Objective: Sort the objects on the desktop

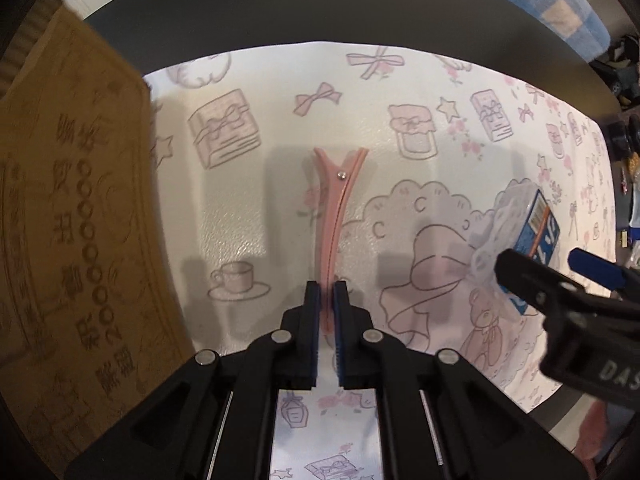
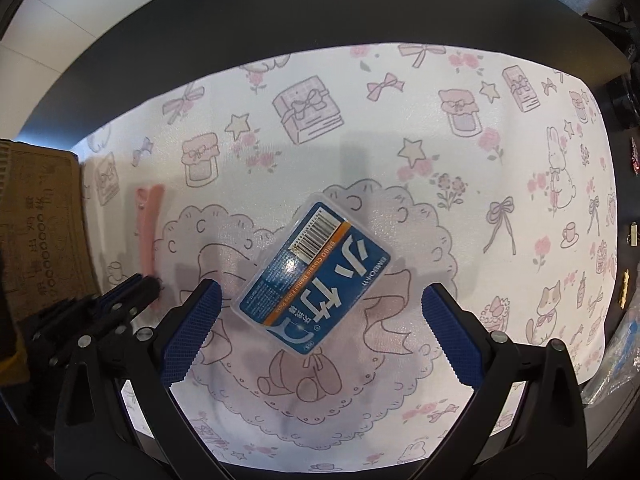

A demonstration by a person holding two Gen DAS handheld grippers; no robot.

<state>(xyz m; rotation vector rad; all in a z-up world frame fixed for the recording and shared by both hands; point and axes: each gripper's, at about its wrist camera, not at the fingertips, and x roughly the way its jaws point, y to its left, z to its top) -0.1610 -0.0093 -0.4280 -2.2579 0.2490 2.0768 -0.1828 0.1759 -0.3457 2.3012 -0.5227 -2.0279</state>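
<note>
A dark worktop (image 2: pixel 280 32) carries a white mat (image 2: pixel 400 128) printed with pink bows, books and jars; take the mat as the landmark. A brown cardboard box (image 1: pixel 72 208) sits over the mat's left edge. Near the mat's middle lies a flat clear case with a blue label (image 2: pixel 310 276), tilted, its long axis running diagonally from near left to far right. Left of the case, between it and the box, is a slim pink hair clip (image 1: pixel 334 216), long axis pointing straight away, forked end farthest.

The left gripper (image 1: pixel 327 300) is clamped on the near end of the hair clip, in line with its length. The right gripper (image 2: pixel 320 320) is spread wide, a pad on either side of the case's near end and clear of it. That is the relation that matters: the case lies straight ahead between the fingers, but skewed, so closing would likely meet its corners unless the wrist turns first.
</note>
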